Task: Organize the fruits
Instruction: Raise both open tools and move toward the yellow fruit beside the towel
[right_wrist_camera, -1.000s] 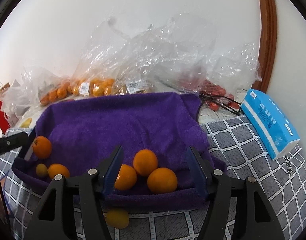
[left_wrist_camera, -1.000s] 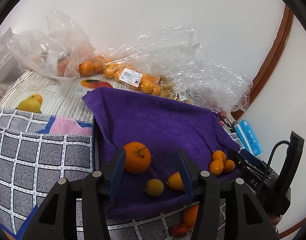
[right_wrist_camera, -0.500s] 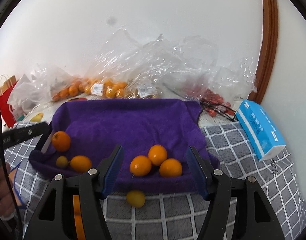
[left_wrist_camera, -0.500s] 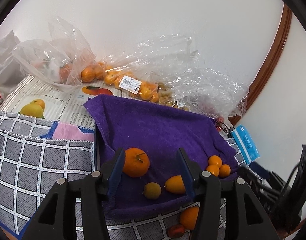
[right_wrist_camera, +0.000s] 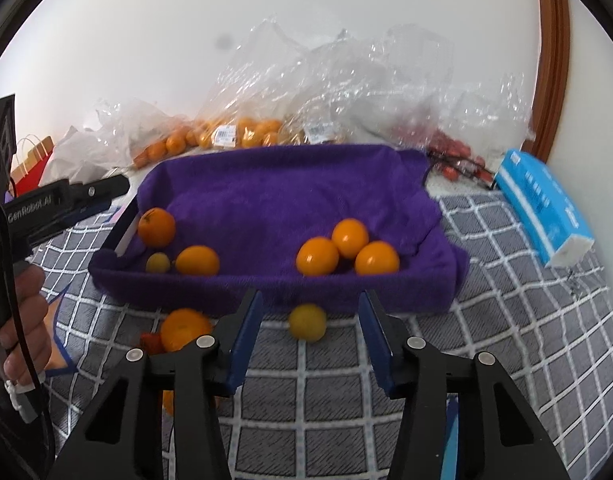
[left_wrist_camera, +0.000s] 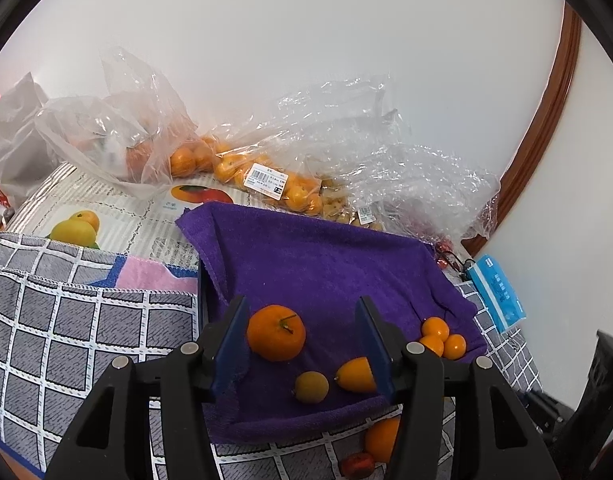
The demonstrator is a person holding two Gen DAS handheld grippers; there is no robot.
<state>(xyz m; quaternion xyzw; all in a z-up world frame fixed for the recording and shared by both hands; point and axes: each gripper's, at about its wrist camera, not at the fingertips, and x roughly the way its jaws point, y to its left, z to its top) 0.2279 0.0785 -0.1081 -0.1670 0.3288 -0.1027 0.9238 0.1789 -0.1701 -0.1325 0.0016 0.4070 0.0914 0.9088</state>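
Observation:
A tray lined with a purple towel (right_wrist_camera: pixel 266 184) holds a large orange (left_wrist_camera: pixel 276 338), a small greenish fruit (left_wrist_camera: pixel 311 387), an oval yellow-orange fruit (left_wrist_camera: pixel 356 374) and three small oranges (right_wrist_camera: pixel 348 252). My left gripper (left_wrist_camera: pixel 302 340) hovers over the tray's near left end; its jaws are opening a little and grip nothing. My right gripper (right_wrist_camera: pixel 311 336) is low over the checked cloth in front of the tray. Its jaws are closing, with a yellow fruit (right_wrist_camera: pixel 307 322) just beyond the tips and untouched. An orange (right_wrist_camera: pixel 185 328) and a red fruit (right_wrist_camera: pixel 150 342) lie on the cloth to its left.
Clear plastic bags (right_wrist_camera: pixel 346 92) with more oranges and red fruit line the wall behind the tray. A blue tissue pack (right_wrist_camera: pixel 546 208) lies at the right. A person's hand (right_wrist_camera: pixel 22 312) holds the left gripper's handle at the left edge. Grey checked cloth (right_wrist_camera: pixel 486 300) covers the surface.
The right gripper has drawn back from the tray, so the cloth and the loose fruit in front now show, and its jaws have narrowed. The left view has hardly shifted.

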